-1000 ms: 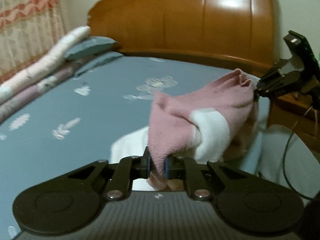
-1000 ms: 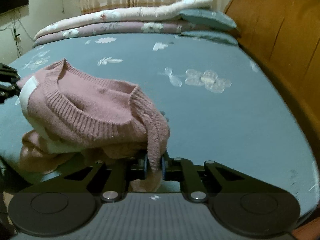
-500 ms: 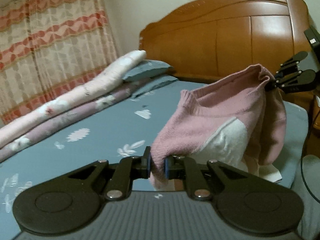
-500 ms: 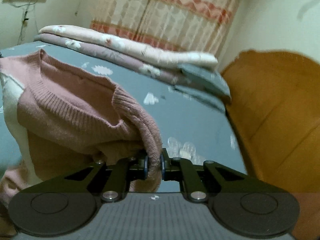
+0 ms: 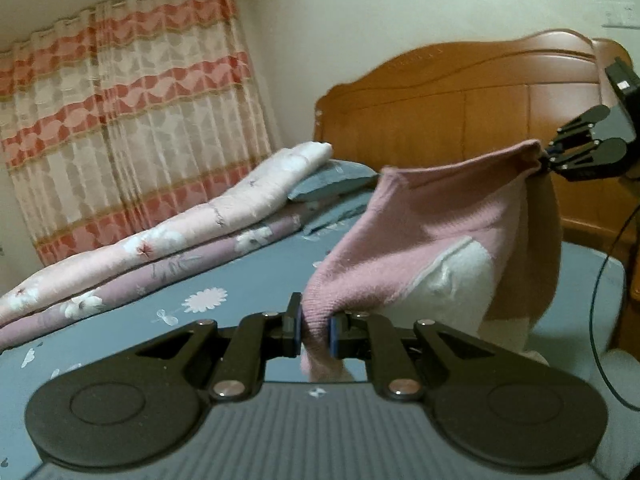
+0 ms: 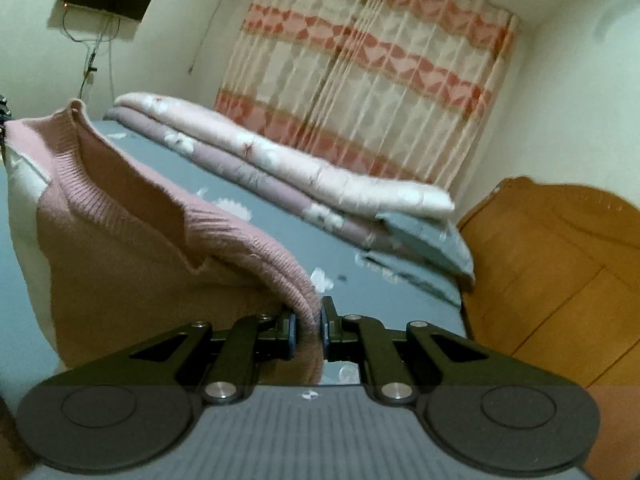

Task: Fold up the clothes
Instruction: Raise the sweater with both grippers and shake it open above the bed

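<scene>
A pink knit sweater (image 5: 448,220) with white panels hangs in the air above the bed, stretched between both grippers. My left gripper (image 5: 316,336) is shut on one top corner of it. In the right wrist view my right gripper (image 6: 309,332) is shut on the ribbed edge of the same sweater (image 6: 132,232). The right gripper (image 5: 546,160) also shows at the far right of the left wrist view, pinching the other top corner. The sweater's open neckline faces the right wrist camera, and its lower part hangs out of sight.
The bed has a blue-grey flowered sheet (image 5: 168,300). Folded quilts (image 5: 192,232) and a grey pillow (image 5: 332,180) lie along its far side by striped curtains (image 6: 360,92). A wooden headboard (image 5: 460,112) stands at the end. A black cable (image 5: 600,312) hangs at right.
Both grippers have risen with the sweater, lifting it off the bed and pulling it taut between them. The views now take in the curtains and wall.
</scene>
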A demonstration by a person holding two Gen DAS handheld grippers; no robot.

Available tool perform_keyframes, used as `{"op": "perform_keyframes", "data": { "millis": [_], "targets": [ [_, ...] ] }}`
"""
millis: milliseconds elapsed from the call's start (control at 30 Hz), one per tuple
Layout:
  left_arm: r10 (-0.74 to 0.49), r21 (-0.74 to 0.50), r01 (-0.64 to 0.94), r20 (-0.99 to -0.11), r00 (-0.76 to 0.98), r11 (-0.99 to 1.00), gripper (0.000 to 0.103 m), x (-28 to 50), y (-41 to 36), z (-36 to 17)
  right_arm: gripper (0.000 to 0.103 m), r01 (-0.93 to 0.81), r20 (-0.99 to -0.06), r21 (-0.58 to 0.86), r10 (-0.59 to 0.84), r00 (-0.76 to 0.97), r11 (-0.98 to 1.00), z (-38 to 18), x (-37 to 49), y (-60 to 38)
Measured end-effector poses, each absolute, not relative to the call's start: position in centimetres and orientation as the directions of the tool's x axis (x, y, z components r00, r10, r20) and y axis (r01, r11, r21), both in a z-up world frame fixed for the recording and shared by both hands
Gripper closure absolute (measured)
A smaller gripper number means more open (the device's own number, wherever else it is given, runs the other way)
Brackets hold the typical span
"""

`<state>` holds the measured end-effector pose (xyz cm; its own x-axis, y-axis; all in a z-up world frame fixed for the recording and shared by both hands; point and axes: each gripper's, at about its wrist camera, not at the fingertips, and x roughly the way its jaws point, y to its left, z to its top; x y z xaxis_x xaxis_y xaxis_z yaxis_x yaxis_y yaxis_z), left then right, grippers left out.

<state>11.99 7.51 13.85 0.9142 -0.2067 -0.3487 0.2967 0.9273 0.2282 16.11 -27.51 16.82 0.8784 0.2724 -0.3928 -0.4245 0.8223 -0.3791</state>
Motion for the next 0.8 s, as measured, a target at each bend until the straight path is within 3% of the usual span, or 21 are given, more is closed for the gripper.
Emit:
{"op": "perform_keyframes", "data": {
  "millis": [333,500,800],
  "targets": [
    [-0.142,0.134,0.262,-0.569,0.810,0.956,0.093,24.4,8.2,6.5,0.090,-0.432,-0.584,-0.318,0.185,0.791,0.844,9.4,26.1,-25.3],
    [-0.113,0.134,0.245,-0.615,0.781,0.960,0.093,30.1,8.6,3.4,0.090,-0.424,-0.644,-0.302,0.145,0.751,0.854,4.8,31.9,-24.1],
    [-0.044,0.176,0.206,-0.648,0.760,0.962,0.092,40.9,8.6,-1.0,0.090,-0.366,-0.664,-0.313,0.074,0.744,0.876,-0.4,43.1,-22.3]
  ]
}}
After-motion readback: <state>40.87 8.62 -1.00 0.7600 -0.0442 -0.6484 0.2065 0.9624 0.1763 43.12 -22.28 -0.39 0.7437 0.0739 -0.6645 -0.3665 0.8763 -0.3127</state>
